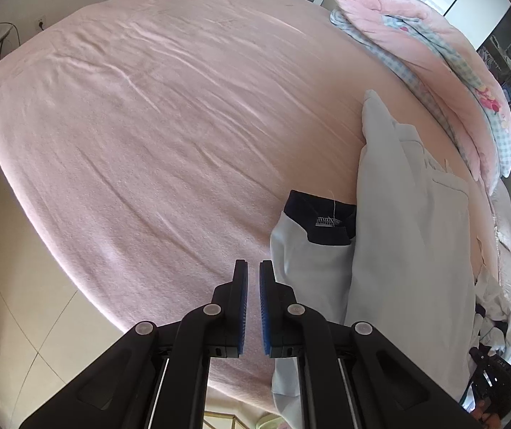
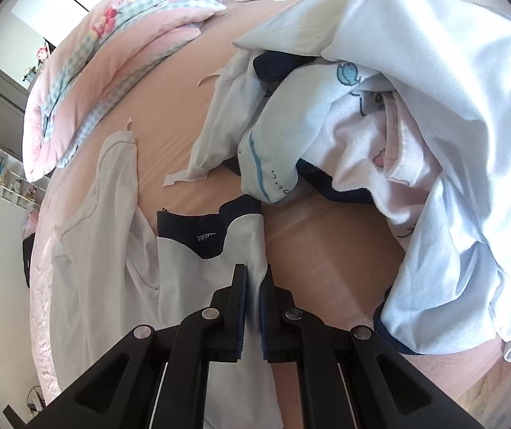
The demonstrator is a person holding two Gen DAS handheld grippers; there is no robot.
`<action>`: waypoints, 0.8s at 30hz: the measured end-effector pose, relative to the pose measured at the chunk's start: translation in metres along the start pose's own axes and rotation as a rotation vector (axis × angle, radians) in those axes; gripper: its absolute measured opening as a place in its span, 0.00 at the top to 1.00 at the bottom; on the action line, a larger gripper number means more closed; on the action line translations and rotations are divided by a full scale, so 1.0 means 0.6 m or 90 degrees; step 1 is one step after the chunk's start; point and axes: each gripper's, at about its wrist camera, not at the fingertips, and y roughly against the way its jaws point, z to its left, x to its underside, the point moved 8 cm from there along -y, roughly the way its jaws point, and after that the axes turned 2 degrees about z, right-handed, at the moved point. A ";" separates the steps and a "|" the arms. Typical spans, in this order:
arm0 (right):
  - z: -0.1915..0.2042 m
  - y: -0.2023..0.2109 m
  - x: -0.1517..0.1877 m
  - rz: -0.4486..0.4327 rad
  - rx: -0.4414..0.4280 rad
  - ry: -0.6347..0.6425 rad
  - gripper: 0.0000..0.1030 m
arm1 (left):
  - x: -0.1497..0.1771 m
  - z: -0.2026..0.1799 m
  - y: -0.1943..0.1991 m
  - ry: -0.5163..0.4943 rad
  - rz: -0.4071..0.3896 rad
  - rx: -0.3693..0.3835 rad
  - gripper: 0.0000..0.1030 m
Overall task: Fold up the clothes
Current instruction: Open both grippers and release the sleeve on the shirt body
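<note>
Both grippers pinch a pale garment (image 2: 198, 286) with a navy collar (image 2: 198, 227) on a pink bed (image 1: 130, 125): left gripper (image 1: 253, 279) and right gripper (image 2: 253, 282) clenched on its fabric. No readable writing.

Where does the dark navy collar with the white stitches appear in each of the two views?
Left wrist view: the collar is right of centre, just above the jaws, beside the pale shirt.
Right wrist view: the collar is near centre, just above the jaws.
Shared landmark: the folded pink quilt.
</note>
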 end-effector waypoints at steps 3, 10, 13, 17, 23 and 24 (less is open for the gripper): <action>0.009 0.000 0.002 0.008 -0.026 0.010 0.96 | -0.004 -0.001 0.012 0.019 0.007 0.040 0.95; 0.043 0.027 0.012 0.025 -0.077 0.065 0.90 | -0.026 -0.023 0.049 0.032 -0.008 0.088 0.75; 0.059 0.055 0.017 0.058 -0.115 0.056 0.42 | -0.032 -0.048 0.085 0.005 -0.041 0.122 0.20; 0.094 0.118 0.006 0.033 -0.173 0.072 0.35 | -0.031 -0.082 0.128 -0.041 -0.061 0.125 0.16; 0.154 0.212 0.001 0.034 -0.181 0.170 0.31 | -0.015 -0.115 0.192 -0.130 -0.080 0.111 0.16; 0.161 0.226 0.003 0.035 -0.172 0.199 0.31 | -0.011 -0.120 0.200 -0.147 -0.082 0.108 0.16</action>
